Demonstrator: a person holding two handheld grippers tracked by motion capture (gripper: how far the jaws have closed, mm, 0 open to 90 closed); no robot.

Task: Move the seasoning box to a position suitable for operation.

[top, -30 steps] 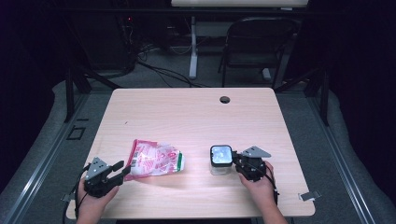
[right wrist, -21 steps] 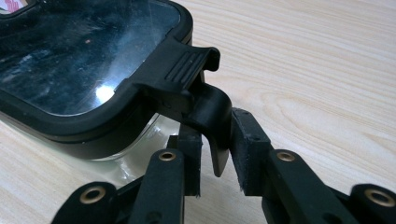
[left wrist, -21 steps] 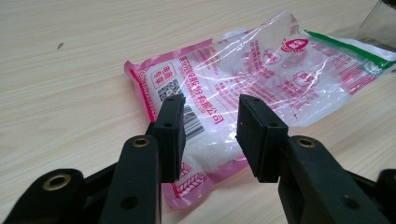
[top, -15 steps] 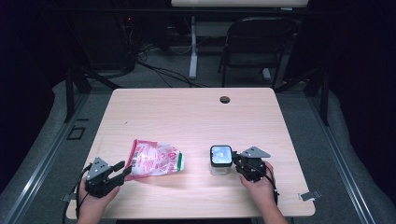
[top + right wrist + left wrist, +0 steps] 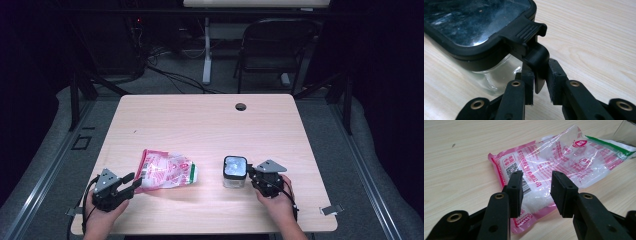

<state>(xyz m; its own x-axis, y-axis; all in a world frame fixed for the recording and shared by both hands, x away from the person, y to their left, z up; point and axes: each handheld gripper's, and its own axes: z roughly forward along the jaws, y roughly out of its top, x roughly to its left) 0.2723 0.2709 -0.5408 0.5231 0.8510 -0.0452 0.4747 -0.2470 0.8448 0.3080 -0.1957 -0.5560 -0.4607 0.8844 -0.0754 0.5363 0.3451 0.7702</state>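
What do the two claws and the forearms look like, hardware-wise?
Both are matte black. The left claw and right claw each carry a grey three-cornered plate on top and trail a black cable. Flat rectangular pads sit on linkage arms with brass-coloured pivot rivets. No sleeves visible on the forearms.

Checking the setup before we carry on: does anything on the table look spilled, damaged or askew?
Nothing stands out. The pink bag lies flat, crinkled but closed, with no grains around it. The clear container stands upright with its black lid on; the right hand-held gripper has just been closing around its latch tab.
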